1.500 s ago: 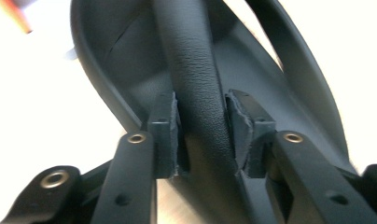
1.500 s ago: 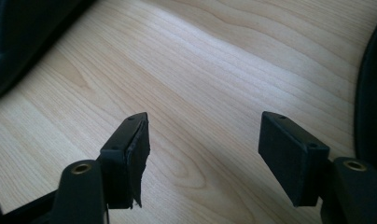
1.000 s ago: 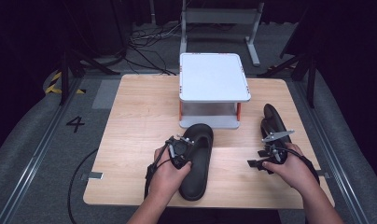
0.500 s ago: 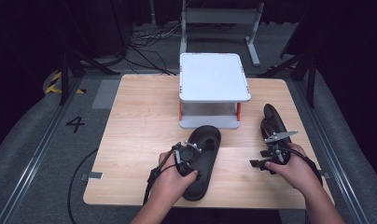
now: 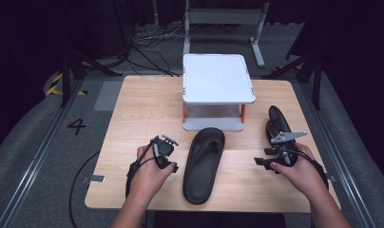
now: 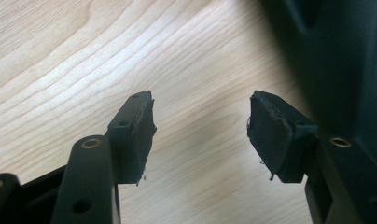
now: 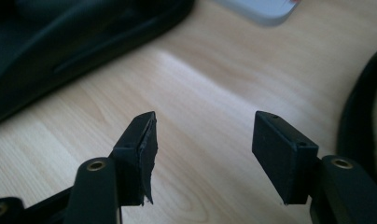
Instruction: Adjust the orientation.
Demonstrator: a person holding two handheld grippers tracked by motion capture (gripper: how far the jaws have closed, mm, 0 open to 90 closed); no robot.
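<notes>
The left gripper (image 5: 170,153) is standing with jaws apart over bare wood, having just opened and drawn off the black slipper (image 5: 204,164), which is now lying free near the table's (image 5: 133,118) front edge, toe toward the white riser (image 5: 217,80). The right gripper (image 5: 272,151) has just been narrowing, nothing between its pads, beside the second slipper (image 5: 277,124) at the right edge: probably next to move.

Lab: numbered floor (image 5: 77,126), cables (image 5: 147,42)

Bright tabletop, dark surround, perhaps blurred close-ups
</notes>
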